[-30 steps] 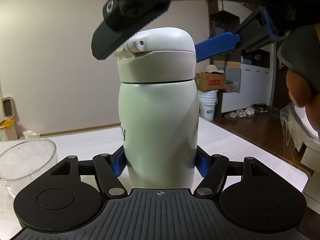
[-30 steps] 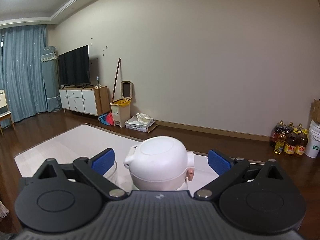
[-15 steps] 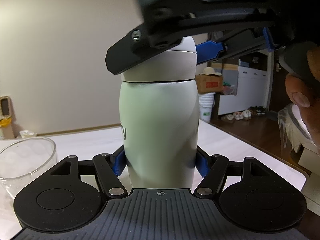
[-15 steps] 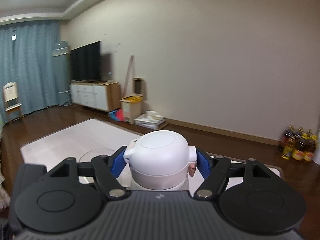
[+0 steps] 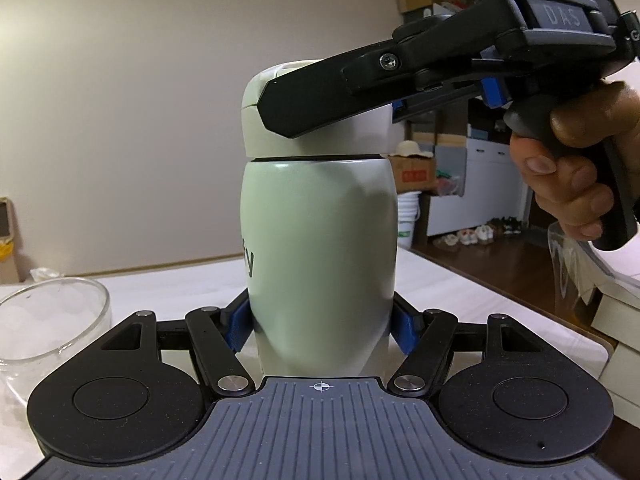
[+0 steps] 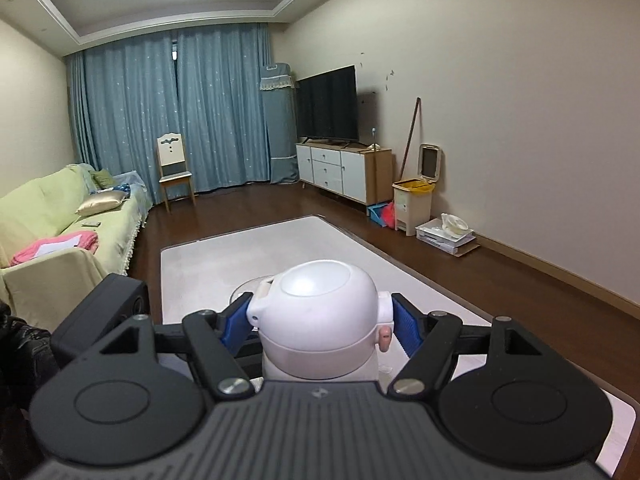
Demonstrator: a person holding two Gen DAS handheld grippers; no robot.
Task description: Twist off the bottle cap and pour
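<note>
A pale green bottle (image 5: 320,248) stands upright on the white table (image 5: 480,304). My left gripper (image 5: 320,328) is shut on its lower body, a blue pad on each side. The white domed cap (image 6: 320,304) sits on top of the bottle. My right gripper (image 6: 320,324) reaches in from the right with its blue pads against both sides of the cap (image 5: 340,144), and its jaws are opening slightly. One black finger (image 5: 320,100) hides most of the cap's front in the left wrist view. A hand (image 5: 572,168) holds the right gripper's handle.
A clear glass bowl (image 5: 52,320) stands on the table to the left of the bottle, close to my left gripper. The table's right edge (image 5: 600,344) drops to a wooden floor. A sofa (image 6: 60,216) lies beyond the table's far side.
The right gripper's jaws closed from wide apart onto the cap. It then swung round with the cap, so its view turned from the bare wall towards the curtains. The left gripper and bottle stayed put.
</note>
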